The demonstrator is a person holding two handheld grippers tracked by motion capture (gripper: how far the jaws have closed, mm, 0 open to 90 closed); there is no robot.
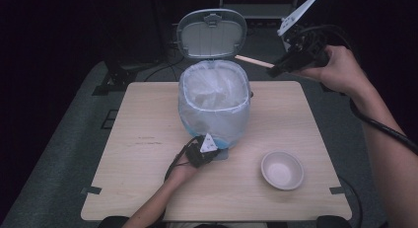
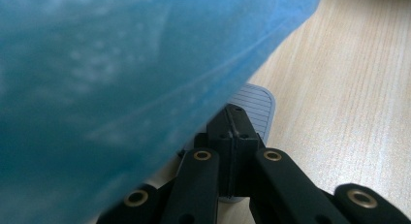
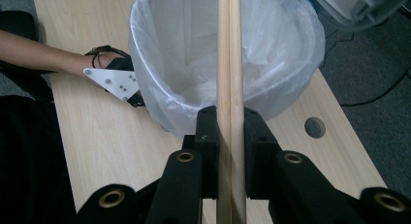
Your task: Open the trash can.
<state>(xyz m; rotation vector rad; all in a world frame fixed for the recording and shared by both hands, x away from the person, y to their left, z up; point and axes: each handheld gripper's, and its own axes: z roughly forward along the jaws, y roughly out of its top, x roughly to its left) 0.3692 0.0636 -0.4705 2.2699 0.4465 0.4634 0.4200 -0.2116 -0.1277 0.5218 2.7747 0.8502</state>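
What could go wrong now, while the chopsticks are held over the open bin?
1. The right gripper holds the chopsticks near one end; on release they could hit the bin rim and fall outside.
2. The left gripper presses the pedal; if it slips, the lid may close.

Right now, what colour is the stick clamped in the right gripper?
Pale natural wood, a light tan; the wooden stick shows best in the right gripper view, clamped by the right gripper over the lined bin.
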